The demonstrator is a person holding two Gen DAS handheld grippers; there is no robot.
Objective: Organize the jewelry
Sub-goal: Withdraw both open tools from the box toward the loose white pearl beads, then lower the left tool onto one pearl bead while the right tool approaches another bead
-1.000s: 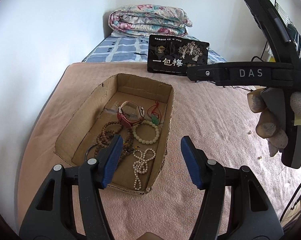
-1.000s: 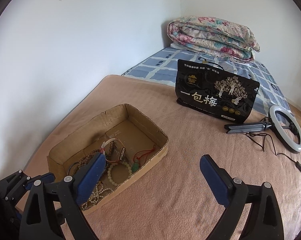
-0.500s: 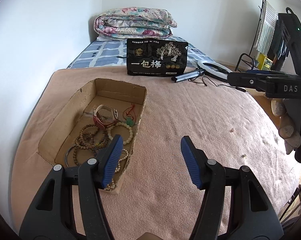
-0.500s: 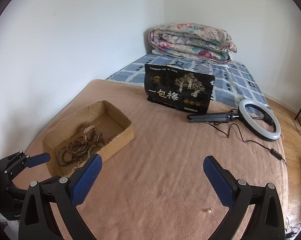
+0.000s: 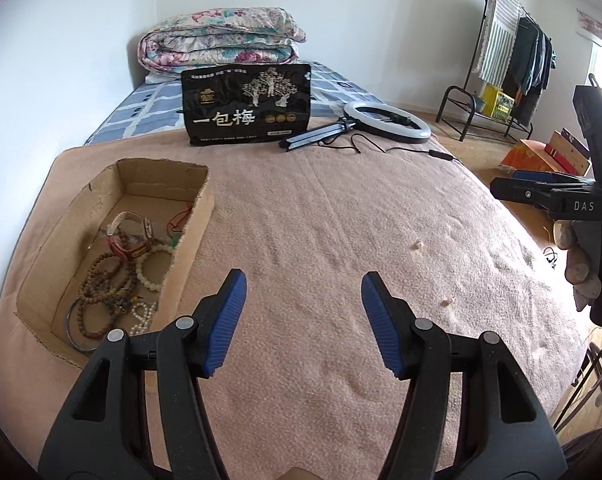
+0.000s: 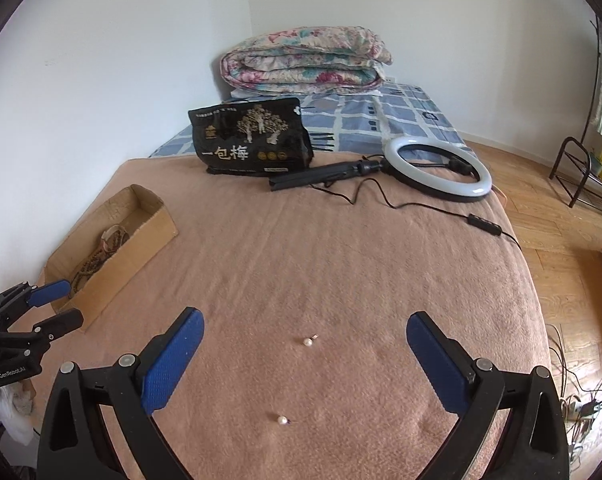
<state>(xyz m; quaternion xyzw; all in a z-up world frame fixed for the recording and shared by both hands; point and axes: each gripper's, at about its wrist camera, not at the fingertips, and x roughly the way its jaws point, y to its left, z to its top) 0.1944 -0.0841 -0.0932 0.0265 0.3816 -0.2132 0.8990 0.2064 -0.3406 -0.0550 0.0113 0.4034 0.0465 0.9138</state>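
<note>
Two pearl earrings [image 6: 308, 341] lie loose on the pink blanket [image 6: 341, 260], right of the cardboard box [image 5: 197, 216] of bracelets. Both grippers, left [image 5: 303, 320] and right [image 6: 305, 364], hover wide apart, empty.

"一包梅" on the black bag [image 5: 247, 106]; "DAS" on the right gripper [image 5: 533, 184]; "GenRobot.AI" on the left gripper [image 6: 59, 304].

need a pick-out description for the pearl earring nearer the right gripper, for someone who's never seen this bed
On the pink blanket, look at the bare stretch right of the cardboard box, between the open right gripper's blue pads. Two loose pearl earrings lie there; yours is the nearer earring, lower in the right wrist view than the farther earring.
</note>
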